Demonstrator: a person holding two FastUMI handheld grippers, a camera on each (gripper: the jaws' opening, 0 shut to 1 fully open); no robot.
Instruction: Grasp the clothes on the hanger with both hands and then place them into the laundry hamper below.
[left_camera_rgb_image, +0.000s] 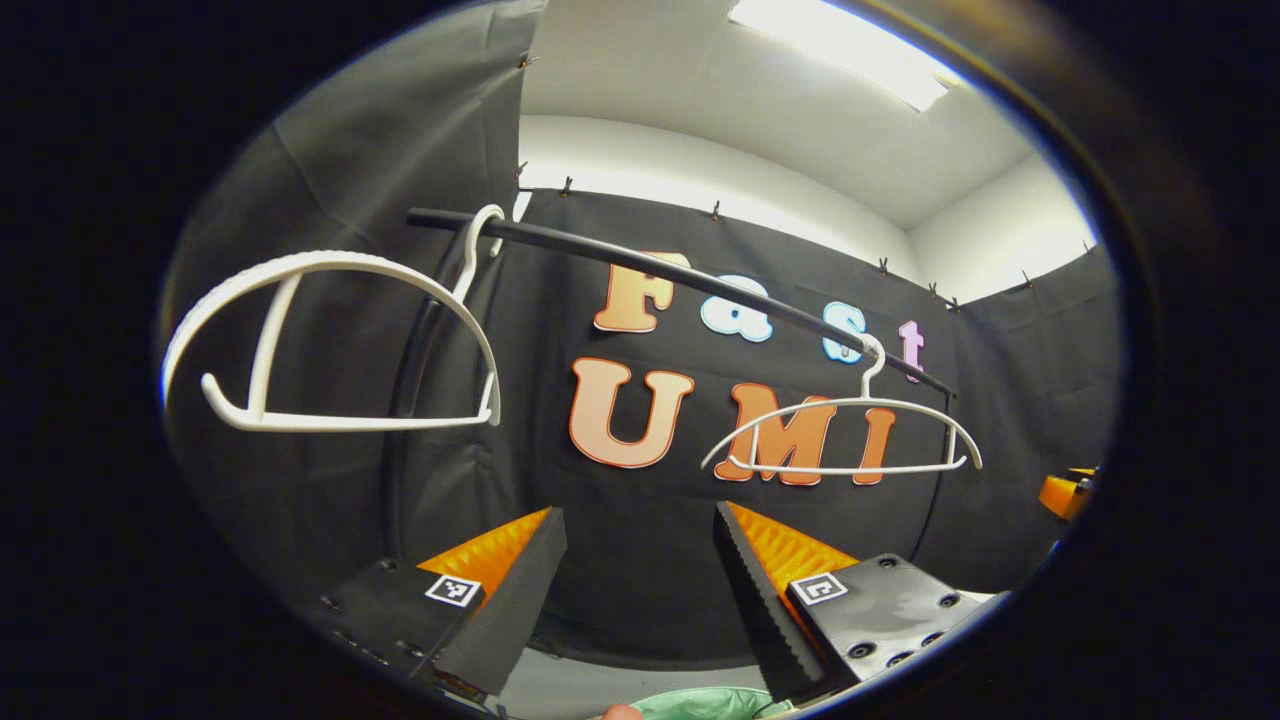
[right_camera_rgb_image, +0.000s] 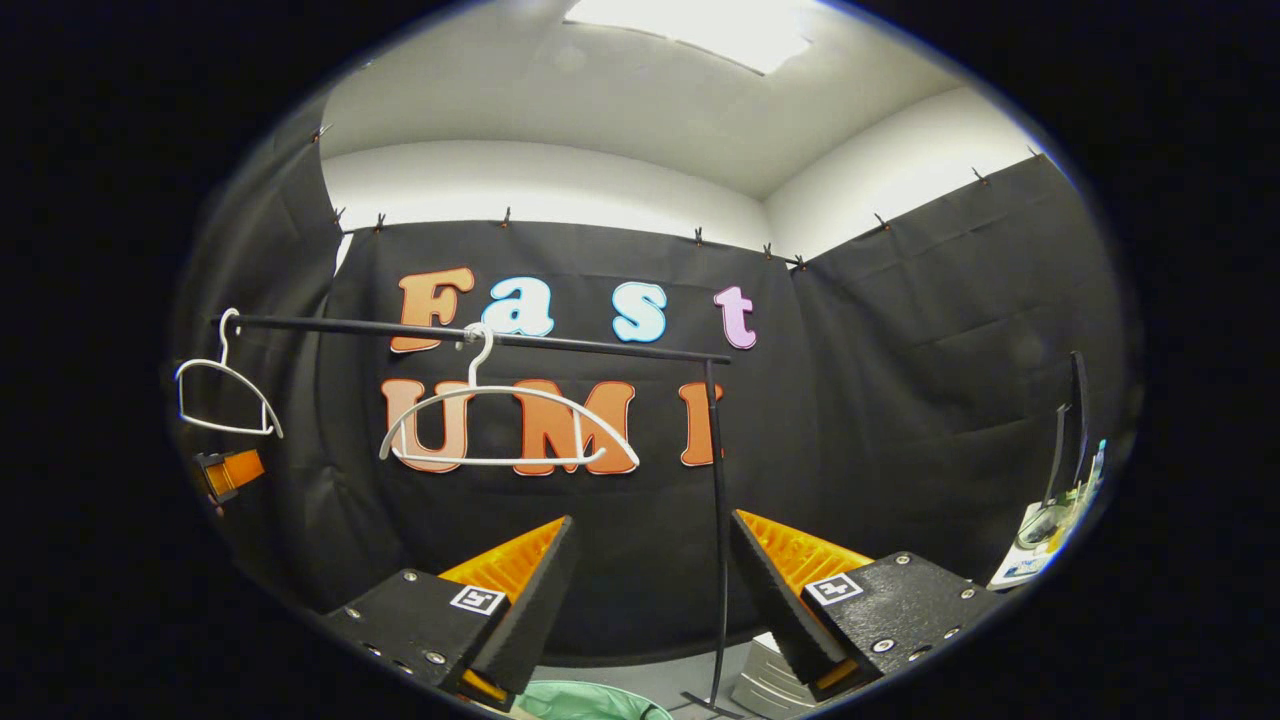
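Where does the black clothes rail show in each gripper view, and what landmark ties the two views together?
Left gripper view: the black rail slants from upper left down to the right, across the middle.
Right gripper view: it runs nearly level, left of centre, ending at an upright post.
Shared landmark: the bare white hanger hooked on it.
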